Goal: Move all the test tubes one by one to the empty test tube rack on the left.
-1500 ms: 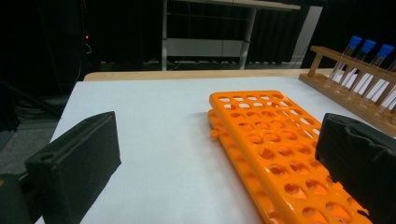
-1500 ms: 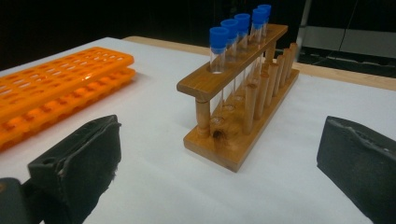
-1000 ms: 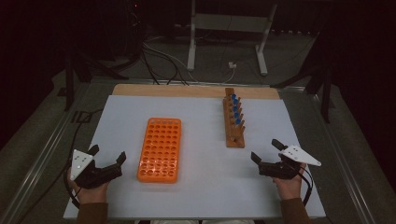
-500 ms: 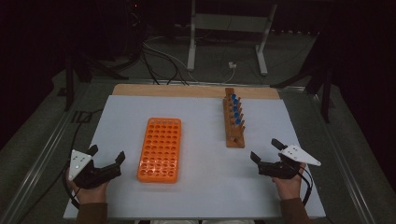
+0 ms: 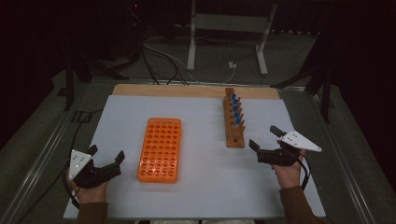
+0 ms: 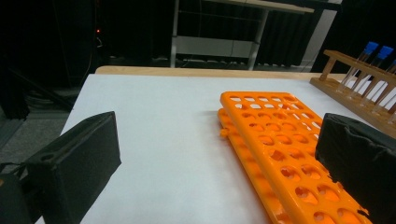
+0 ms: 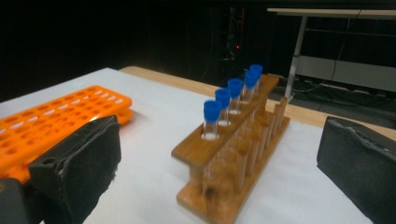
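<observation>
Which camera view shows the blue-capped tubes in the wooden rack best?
The right gripper view: the tubes stand close, five blue caps apart in the wooden rack. The high view shows them small, from above. The left gripper view shows a few caps at its right edge.

Orange perforated plastic tube rack [image 5: 159, 149] – smooth, slightly glossy. Brown wooden tube rack [image 7: 233, 154] – varnished, grain visible. Clear glass-like tubes with matt blue plastic caps [image 7: 212, 111]. White table sheet [image 5: 205, 116], matt, paper-like. Black jaw pads [image 7: 79, 163], matt, rough-edged.
</observation>
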### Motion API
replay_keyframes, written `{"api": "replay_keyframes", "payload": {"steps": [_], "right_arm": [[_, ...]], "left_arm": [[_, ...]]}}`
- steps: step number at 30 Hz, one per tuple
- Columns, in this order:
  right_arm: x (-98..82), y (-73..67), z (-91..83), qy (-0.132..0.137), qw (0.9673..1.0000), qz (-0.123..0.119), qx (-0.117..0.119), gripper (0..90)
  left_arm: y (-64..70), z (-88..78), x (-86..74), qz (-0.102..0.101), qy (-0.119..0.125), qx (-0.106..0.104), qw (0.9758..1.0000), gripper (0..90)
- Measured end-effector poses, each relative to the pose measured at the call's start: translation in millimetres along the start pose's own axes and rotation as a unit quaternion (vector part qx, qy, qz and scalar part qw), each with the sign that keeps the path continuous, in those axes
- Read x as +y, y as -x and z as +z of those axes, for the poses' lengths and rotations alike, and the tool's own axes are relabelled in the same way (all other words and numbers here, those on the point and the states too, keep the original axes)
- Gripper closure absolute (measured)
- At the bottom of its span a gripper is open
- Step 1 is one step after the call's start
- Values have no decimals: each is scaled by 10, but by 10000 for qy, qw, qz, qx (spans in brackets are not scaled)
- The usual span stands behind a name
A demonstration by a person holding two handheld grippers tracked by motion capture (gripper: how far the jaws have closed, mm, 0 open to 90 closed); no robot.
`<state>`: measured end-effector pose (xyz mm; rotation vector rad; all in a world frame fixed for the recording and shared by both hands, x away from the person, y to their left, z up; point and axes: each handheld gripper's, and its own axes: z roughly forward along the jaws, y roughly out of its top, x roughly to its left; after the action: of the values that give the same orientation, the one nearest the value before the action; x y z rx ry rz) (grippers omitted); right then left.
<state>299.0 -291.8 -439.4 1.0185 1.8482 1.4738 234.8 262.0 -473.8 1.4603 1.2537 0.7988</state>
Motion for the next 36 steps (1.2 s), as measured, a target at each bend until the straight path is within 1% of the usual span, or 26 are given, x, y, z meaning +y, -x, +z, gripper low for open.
{"api": "replay_keyframes", "payload": {"steps": [2, 3, 4, 6, 9, 10, 11, 14, 17, 19, 20, 24, 26, 29, 32, 34, 36], "right_arm": [[34, 24, 54, -13, 10000, 7, 15, 1], [34, 24, 54, -13, 10000, 7, 15, 1], [54, 43, 114, -37, 10000, 21, 37, 1], [65, 63, 175, -60, 10000, 29, 44, 1], [66, 84, 277, -181, 9998, 39, 50, 2], [66, 84, 277, -181, 9998, 39, 50, 2], [60, 93, 341, -249, 9997, 37, 58, 16], [62, 88, 428, -328, 9995, -11, 31, 47], [72, 85, 527, -411, 9991, -3, 75, 67], [68, 87, 611, -523, 9986, 33, 106, 94], [63, 86, 655, -578, 9982, 42, 135, 132], [43, 59, 807, -798, 9968, -58, 56, 278], [24, 49, 870, -891, 9960, -116, 7, 392], [-12, 41, 934, -966, 9952, -152, 53, 539], [-42, 8, 983, -1052, 9941, -214, 127, 636], [-52, -17, 1008, -1084, 9937, -267, 83, 678], [-61, -32, 1023, -1087, 9937, -253, 55, 728]], "left_arm": [[0, 3, -1, -1, -6, 1, 10000, 10], [0, 3, -1, -1, -6, 1, 10000, 10], [0, 3, -1, -2, -2, 3, 10000, 10], [-2, 4, -2, -15, 1, -2, 10000, 10], [-4, 9, -3, -15, -17, -11, 10000, 10], [-4, 9, -3, -15, -17, -11, 10000, 10], [-2, 11, -4, -14, -18, -6, 10000, 10], [1, 14, -4, -13, -19, -13, 10000, 10], [4, 23, -7, -21, -28, -27, 10000, 10], [6, 25, -6, -8, -39, -36, 10000, 10], [7, 24, -5, -4, -34, -40, 10000, 10], [5, 23, -6, -18, -24, -42, 10000, 10], [2, 25, -6, -28, -29, -40, 10000, 10], [2, 23, -6, -23, -28, -43, 10000, 10], [4, 24, -6, -19, -28, -50, 10000, 10], [5, 24, -7, -13, -29, -54, 10000, 10], [6, 23, -7, -7, -31, -50, 10000, 10]]}}
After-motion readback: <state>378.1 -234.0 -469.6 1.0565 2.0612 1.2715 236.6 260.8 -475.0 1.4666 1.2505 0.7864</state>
